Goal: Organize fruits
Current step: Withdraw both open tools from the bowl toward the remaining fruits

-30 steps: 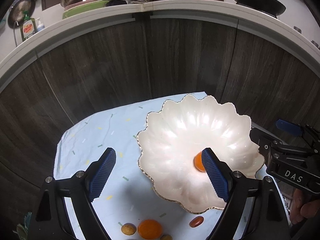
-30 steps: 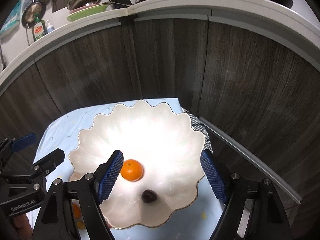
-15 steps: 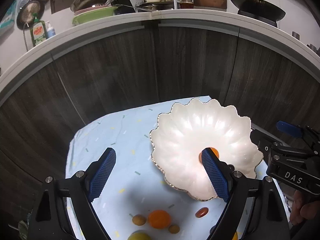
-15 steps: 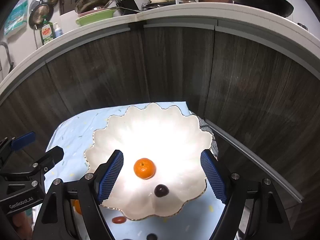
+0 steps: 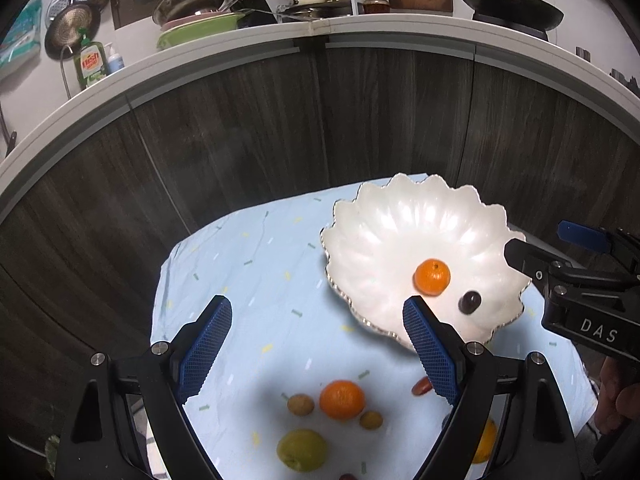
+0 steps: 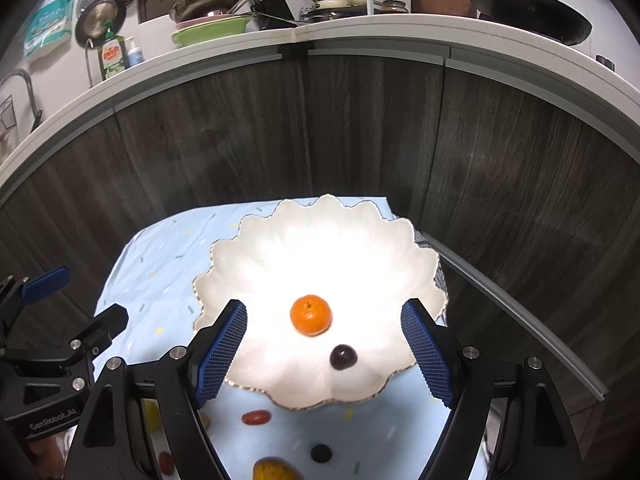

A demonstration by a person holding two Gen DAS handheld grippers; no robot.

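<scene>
1. Left wrist view: the left hand-held gripper (image 5: 316, 344) hangs wide apart, empty, over the blue cloth (image 5: 248, 280); a small orange (image 5: 432, 277) and dark grape (image 5: 469, 303) lie in the white scalloped bowl (image 5: 384, 240).
2. Right wrist view: the right hand-held gripper (image 6: 324, 350) is spread, empty, above the bowl (image 6: 360, 248).

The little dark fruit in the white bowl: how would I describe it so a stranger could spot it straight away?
Find the white scalloped bowl on the pale blue cloth. Two fruits lie in it: a small orange near the middle and the dark fruit nearer the front rim. It is the smaller, round, glossy, almost black one, apart from the orange.
</scene>
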